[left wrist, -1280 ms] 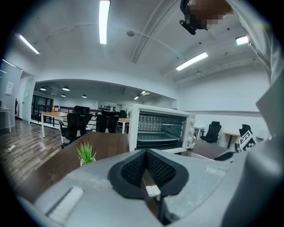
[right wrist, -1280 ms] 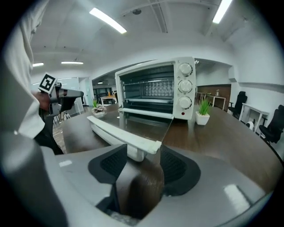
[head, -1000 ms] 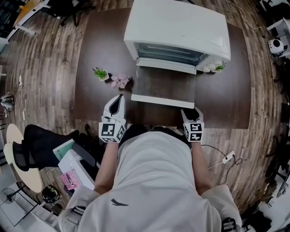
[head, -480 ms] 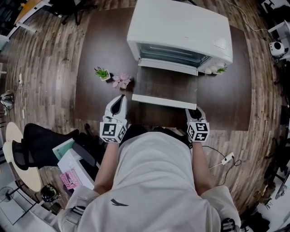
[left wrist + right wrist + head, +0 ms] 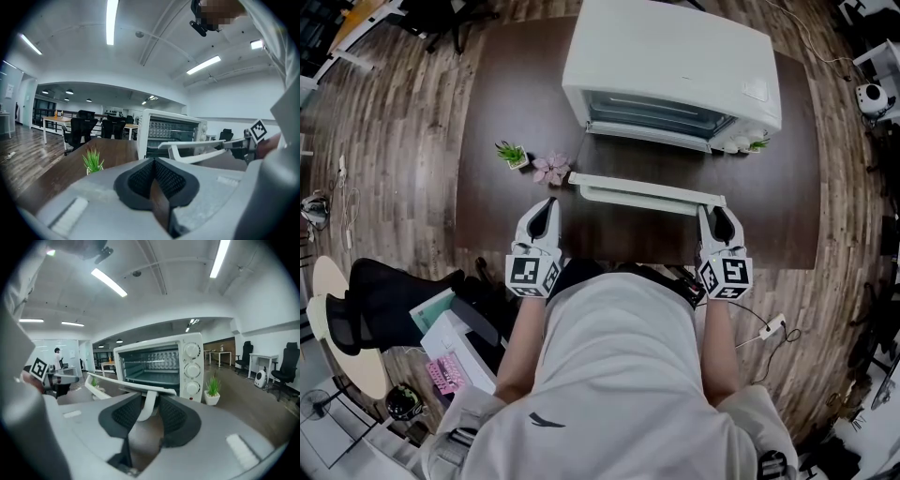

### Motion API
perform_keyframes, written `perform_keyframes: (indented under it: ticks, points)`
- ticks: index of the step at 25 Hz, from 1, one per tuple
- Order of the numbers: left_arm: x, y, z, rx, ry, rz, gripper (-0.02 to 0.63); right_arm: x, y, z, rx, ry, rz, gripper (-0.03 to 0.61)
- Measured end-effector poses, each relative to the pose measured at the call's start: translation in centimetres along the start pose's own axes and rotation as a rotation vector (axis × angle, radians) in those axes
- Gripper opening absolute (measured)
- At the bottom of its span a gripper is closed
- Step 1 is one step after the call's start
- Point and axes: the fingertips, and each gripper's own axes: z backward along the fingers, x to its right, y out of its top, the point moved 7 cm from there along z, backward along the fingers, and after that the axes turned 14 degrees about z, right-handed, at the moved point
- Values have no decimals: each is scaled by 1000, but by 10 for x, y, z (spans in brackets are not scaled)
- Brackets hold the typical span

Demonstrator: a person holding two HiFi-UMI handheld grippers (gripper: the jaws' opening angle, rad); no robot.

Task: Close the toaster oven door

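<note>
A white toaster oven (image 5: 675, 66) stands at the back of the dark table (image 5: 506, 84). Its door (image 5: 645, 190) is partly raised and hangs in front of the open cavity. My right gripper (image 5: 719, 220) is at the door's right end; its jaws are closing, and the white door handle (image 5: 149, 404) sits between the pads (image 5: 123, 414). My left gripper (image 5: 546, 208) rests shut and empty near the table's front edge, left of the door. In the left gripper view the oven (image 5: 171, 133) and the raised handle (image 5: 197, 152) lie ahead to the right.
A small green potted plant (image 5: 508, 152) and a pink flower (image 5: 549, 168) stand left of the door. Another little plant (image 5: 755, 141) sits by the oven's right front corner. On the floor to the left lie boxes (image 5: 450, 347) and a black chair (image 5: 384, 295).
The door has come up from lying flat to partly raised. My right gripper moved right and forward to the handle's end and narrowed its jaws round it. The left gripper stayed put.
</note>
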Motion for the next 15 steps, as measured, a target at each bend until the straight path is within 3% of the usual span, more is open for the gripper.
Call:
perform_keyframes:
  ticks: [5, 15]
  points:
    - [-2, 0, 0, 5, 5, 6, 5, 21, 48, -14, 126, -62, -8, 123]
    - [-5, 1, -4, 9, 17, 18, 5, 52, 96, -52, 224, -116, 48, 117]
